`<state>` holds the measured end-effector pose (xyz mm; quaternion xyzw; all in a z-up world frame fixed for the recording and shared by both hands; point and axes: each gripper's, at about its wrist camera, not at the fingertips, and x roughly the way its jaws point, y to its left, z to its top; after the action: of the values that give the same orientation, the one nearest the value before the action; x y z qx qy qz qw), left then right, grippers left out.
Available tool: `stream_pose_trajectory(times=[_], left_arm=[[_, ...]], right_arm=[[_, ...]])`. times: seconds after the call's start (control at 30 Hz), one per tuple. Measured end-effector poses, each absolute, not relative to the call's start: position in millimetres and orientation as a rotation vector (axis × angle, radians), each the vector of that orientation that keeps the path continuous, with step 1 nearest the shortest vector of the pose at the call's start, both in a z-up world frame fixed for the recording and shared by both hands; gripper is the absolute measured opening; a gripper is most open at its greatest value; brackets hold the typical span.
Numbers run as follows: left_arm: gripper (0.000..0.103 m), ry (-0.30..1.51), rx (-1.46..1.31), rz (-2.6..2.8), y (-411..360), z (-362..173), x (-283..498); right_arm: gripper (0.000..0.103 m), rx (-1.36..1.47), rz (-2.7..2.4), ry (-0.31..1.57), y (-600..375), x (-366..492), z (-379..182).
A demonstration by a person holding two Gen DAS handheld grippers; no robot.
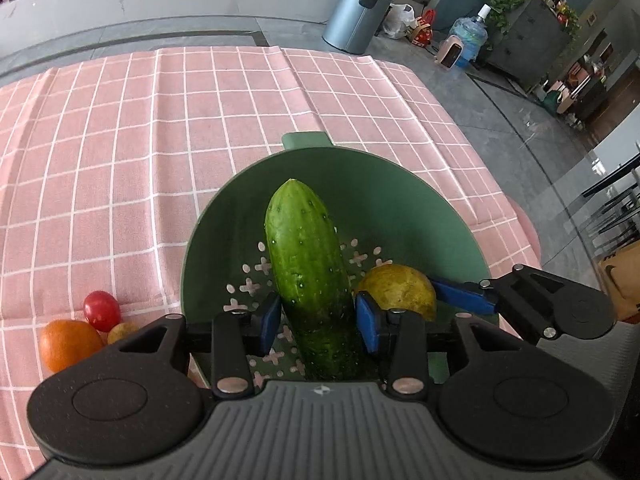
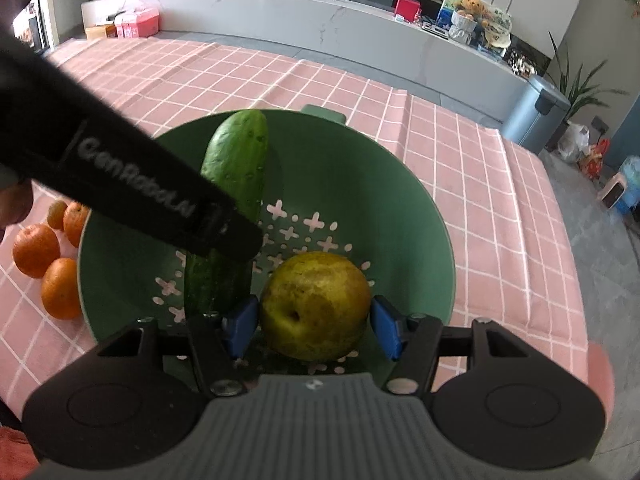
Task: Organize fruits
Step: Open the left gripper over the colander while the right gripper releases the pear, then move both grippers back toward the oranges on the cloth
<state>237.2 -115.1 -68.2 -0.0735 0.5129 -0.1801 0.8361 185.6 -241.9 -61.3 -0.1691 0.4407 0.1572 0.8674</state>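
Note:
A green colander bowl [image 1: 400, 200] stands on the pink checked cloth. My left gripper [image 1: 320, 322] is shut on a green cucumber [image 1: 308, 264], held over the bowl with its tip pointing away. My right gripper [image 2: 314, 324] has its blue pads around a yellow-green pear [image 2: 316, 304] low inside the bowl [image 2: 380, 184]; the pads sit at its sides, contact unclear. The pear [image 1: 396, 290] and the right gripper's fingers [image 1: 460, 294] also show in the left wrist view. The cucumber [image 2: 236, 168] and the left gripper's black body [image 2: 132, 184] cross the right wrist view.
Left of the bowl lie an orange [image 1: 68, 344], a red tomato [image 1: 102, 310] and a small yellowish fruit [image 1: 120, 330]. Several oranges [image 2: 60, 288] show in the right wrist view. The table edge [image 1: 520, 216] is close on the right, with floor and a bin [image 1: 356, 12] beyond.

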Motion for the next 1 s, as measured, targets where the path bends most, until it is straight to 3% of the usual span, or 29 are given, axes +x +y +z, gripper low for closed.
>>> stream_pose_trajectory(times=[0.07,0.13,0.17,0.23,0.27,0.63,1.0], left_arm=[[0.048,1.080,-0.145,-0.374,-117,-68,238],[0.057,1.064,-0.127,-0.367,-117,-67,236],[0.062,1.052,-0.128,-0.373,-116,-65,232],[0.066,1.035,-0.141,-0.388,-112,-60,228],[0.066,1.025,-0.147,-0.391,-111,-58,226],[0.066,0.832,-0.005,-0.403,-81,2,160],[0.061,0.874,0.064,-0.365,-23,11,112]], right_arm=[[0.058,-0.347,0.326,0.927,-243,186,-61],[0.060,-0.356,0.322,0.931,-241,185,-60],[0.063,-0.364,0.313,0.918,-241,183,-58],[0.079,-0.381,0.298,0.888,-239,181,-52],[0.080,-0.390,0.290,0.876,-239,178,-48],[0.079,-0.267,0.187,0.733,-234,132,-8],[0.061,-0.033,0.255,0.739,-189,78,-11]])
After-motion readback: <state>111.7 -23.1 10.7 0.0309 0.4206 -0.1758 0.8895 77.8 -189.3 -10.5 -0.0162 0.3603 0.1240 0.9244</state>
